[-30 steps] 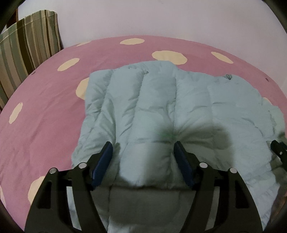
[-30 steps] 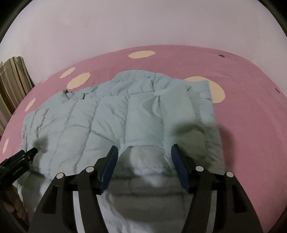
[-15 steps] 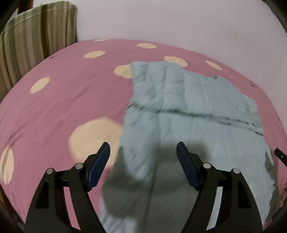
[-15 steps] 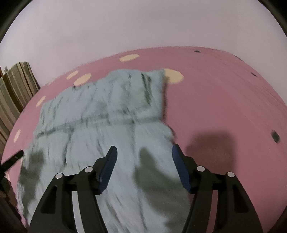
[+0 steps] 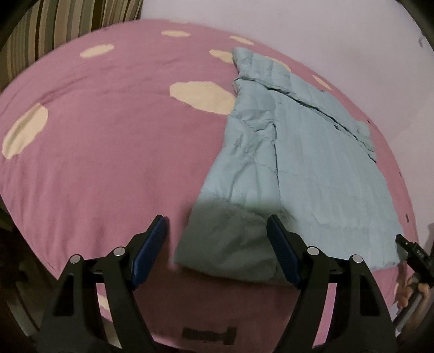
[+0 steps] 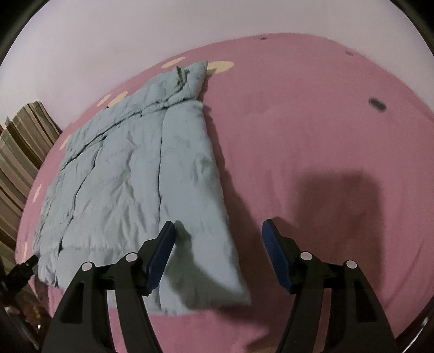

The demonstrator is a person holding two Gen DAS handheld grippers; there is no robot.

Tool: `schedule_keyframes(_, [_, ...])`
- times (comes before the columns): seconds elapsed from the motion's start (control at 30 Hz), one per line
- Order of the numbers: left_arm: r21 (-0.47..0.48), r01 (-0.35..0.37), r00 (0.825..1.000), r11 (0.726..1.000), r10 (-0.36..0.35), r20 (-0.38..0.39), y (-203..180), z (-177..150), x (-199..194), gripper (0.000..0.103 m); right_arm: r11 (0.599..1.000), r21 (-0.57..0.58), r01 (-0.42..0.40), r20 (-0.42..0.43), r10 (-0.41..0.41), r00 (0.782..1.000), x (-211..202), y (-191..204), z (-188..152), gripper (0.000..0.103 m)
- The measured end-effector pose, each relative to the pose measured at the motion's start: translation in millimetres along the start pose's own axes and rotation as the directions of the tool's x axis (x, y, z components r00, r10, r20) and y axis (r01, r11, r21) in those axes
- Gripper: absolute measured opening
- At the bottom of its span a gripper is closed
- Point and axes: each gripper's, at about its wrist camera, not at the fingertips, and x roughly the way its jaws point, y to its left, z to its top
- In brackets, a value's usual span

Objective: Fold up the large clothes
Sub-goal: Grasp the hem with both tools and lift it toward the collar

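light blue quilted jacket [image 5: 298,168] laid flat on pink bedsheet [image 5: 108,163] w/ cream spots, folded over, dark zip line running across upper part. striped pillow [image 5: 67,24] at far left corner, pale wall behind.

left gripper [image 5: 217,239] above near left corner of jacket, fingers [image 5: 152,241] spread wide, nothing pinched, corner seen between them but no contact. right gripper [image 6: 218,244] over near right corner, fingers [image 6: 274,249] spread, nothing clamped; left finger overlaps jacket in view, right finger over bare sheet. gripper shadows on jacket + sheet. tip of other gripper at edge of each view.
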Motion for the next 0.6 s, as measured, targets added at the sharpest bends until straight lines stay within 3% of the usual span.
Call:
schedule_keyframes(0.1, [-0.024, 0.043, 0.999, 0.999, -0.044, -0.011, -3, -1, 2, 0.075, 1.0, 0.004, -0.025, 0.01, 0.025, 1.0, -4, 1, -13, 0.065])
schedule_keyframes(0.17, [-0.029, 0.05, 0.999, 0.998, -0.051, -0.009, -5, -5, 3, 0.068, 1.0, -0.009, -0.024, 0.012, 0.024, 1.0, -5, 4, -18, 0.048])
schedule_keyframes(0.27, [0.003, 0.03, 1.0, 1.0, -0.03, -0.004, -11, -8, 4, 0.049, 0.998, -0.006, -0.06, 0.0, 0.06, 0.998, -3, 6, -22, 0.029])
schedule_keyframes(0.37, [-0.002, 0.059, 0.998, 0.998, -0.059, -0.009, -11, -8, 3, 0.025, 0.994, -0.009, -0.105, -0.014, 0.104, 0.994, -2, 10, -24, 0.019])
schedule_keyframes(0.5, [-0.012, 0.085, 0.996, 0.996, -0.085, -0.003, -13, -7, 0, 0.009, 0.988, -0.006, -0.155, -0.019, 0.155, 0.988, -3, 13, -24, 0.012])
schedule_keyframes(0.6, [-0.015, 0.101, 0.995, 0.995, -0.101, 0.028, -15, -3, -13, 0.006, 0.978, 0.009, -0.209, -0.007, 0.209, 0.978, -12, 15, -23, 0.009])
